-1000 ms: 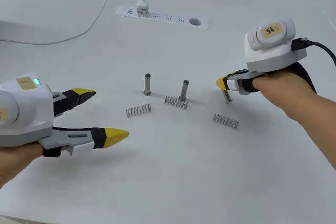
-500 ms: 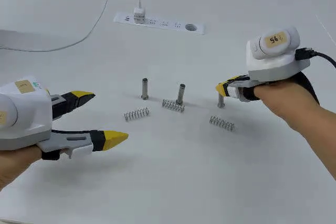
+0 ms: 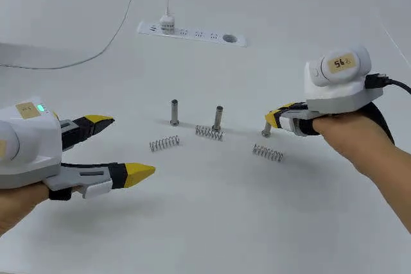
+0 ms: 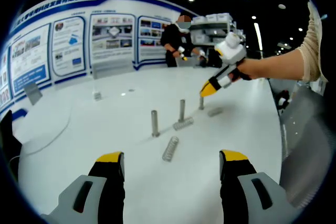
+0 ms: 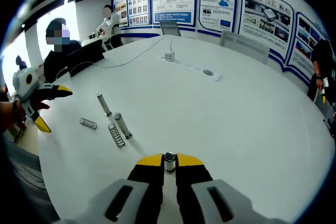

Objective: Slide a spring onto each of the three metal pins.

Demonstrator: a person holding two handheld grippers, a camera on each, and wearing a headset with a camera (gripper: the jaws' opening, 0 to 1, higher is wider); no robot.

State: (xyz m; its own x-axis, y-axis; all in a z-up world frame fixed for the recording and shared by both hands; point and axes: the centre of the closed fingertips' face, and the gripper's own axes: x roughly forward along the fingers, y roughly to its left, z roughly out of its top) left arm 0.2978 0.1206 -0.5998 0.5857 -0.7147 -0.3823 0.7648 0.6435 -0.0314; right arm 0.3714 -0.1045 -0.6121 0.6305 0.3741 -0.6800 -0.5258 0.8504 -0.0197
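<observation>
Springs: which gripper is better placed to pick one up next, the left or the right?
Left, probably. The left gripper is open, and the nearest spring lies free ahead of its jaws. The right gripper is shut on the right pin.

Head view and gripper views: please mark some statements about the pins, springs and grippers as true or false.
1. The right gripper is shut on a pin. True.
2. The left gripper holds a spring. False: it is open and holds nothing.
3. All three springs lie on the table. True.
4. A spring sits on the middle pin. False: it is bare; a spring lies beside its base.
5. Nothing is plugged into the power strip. False: a white plug is in it.
</observation>
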